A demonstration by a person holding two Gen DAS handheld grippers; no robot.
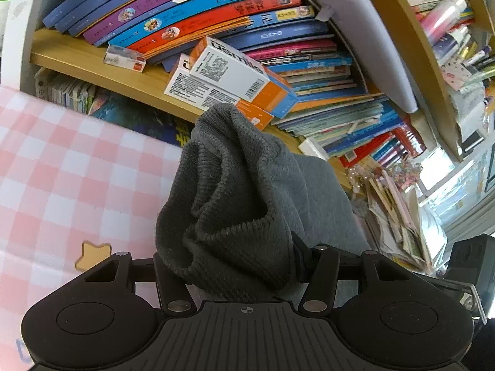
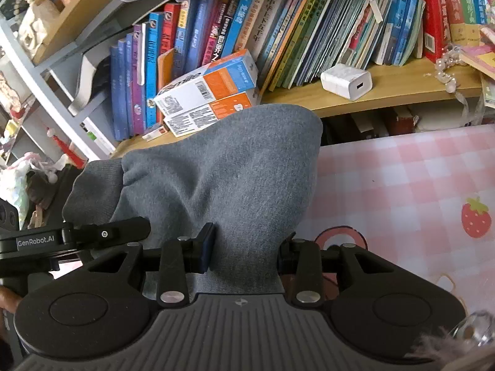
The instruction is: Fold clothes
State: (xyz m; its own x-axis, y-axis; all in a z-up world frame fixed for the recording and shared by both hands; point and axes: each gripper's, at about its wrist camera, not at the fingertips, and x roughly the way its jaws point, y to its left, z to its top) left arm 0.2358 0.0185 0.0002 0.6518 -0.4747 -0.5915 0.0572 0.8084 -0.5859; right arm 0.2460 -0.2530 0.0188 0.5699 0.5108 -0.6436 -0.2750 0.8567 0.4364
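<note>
My left tongs [image 1: 244, 259] grip a bunched ribbed hem of the grey garment [image 1: 263, 185]; my right tongs [image 2: 244, 247] clamp its smoother grey cloth [image 2: 216, 179]. The cloth is lifted above the pink checked table [image 2: 402, 179] and hides my fingertips and most of what lies beyond. Behind, two orange-and-white boxes [image 2: 207, 92] lie stacked on the bookshelf [image 2: 386, 89], near one white charger [image 2: 346, 82]. The books are too many to count.

Both left gripper [image 1: 230, 266] fingertips buried under bunched grey garment [image 1: 247, 191], centre frame; garment's lower part cut off.
</note>
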